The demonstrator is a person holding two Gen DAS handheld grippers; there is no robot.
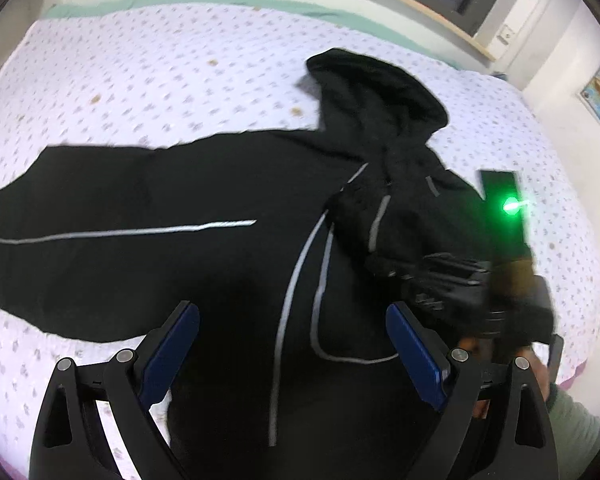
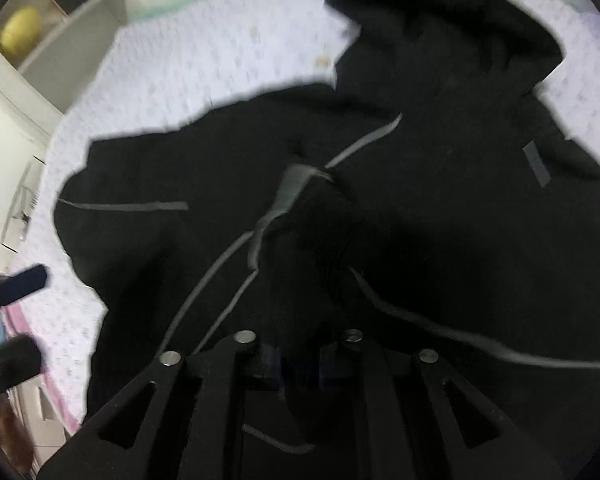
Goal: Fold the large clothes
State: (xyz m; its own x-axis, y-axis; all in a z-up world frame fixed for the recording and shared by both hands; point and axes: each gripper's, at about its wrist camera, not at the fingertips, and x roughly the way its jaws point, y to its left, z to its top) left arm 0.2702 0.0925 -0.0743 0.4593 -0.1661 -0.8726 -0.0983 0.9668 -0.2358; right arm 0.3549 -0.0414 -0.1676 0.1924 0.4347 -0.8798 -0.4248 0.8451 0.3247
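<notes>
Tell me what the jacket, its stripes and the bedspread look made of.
Jacket: black, matte woven fabric, probably synthetic; it drapes in soft folds. Stripes: thin grey tape, bright against the black, possibly reflective. Bedspread: pale printed cloth, seemingly quilted; blur leaves that open.

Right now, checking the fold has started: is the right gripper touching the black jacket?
Touching. The right wrist view shows black jacket fabric bunched between the nearly closed pads of the right gripper.
</notes>
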